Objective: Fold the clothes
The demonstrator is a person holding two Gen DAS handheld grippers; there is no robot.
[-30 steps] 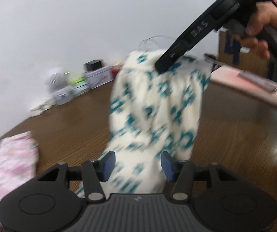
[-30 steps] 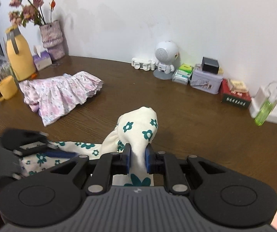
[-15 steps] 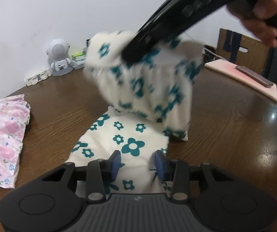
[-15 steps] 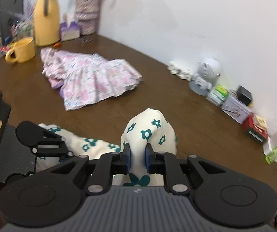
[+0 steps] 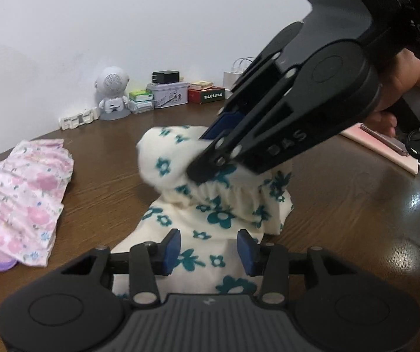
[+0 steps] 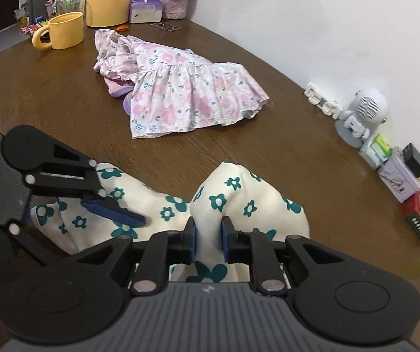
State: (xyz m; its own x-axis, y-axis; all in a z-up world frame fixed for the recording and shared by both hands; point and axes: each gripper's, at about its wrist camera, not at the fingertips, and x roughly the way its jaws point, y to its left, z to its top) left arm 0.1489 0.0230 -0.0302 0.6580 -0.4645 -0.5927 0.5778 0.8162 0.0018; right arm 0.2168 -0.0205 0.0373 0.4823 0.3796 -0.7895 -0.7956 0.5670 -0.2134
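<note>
A cream garment with teal flowers (image 5: 218, 214) lies on the brown table (image 5: 107, 182), its gathered elastic end folded back over the rest. My right gripper (image 6: 208, 239) is shut on a raised bunch of that cloth (image 6: 239, 193); in the left wrist view it (image 5: 210, 146) reaches in from the upper right. My left gripper (image 5: 208, 250) is open low over the flat near part, with cloth between its blue pads but not pinched. One of its pads (image 6: 113, 209) rests on the fabric in the right wrist view.
A pink floral dress (image 6: 186, 94) lies spread on the table to the left. A white robot figure (image 5: 111, 94), tins and small boxes (image 5: 167, 94) line the wall. A yellow mug (image 6: 63, 30) and jug stand at the far corner. A pink pad (image 5: 386, 146) lies right.
The right gripper has come down and across with the garment's gathered end, which hung high before and now folds over the lower part. The left gripper's pads have narrowed and moved over the cloth.
</note>
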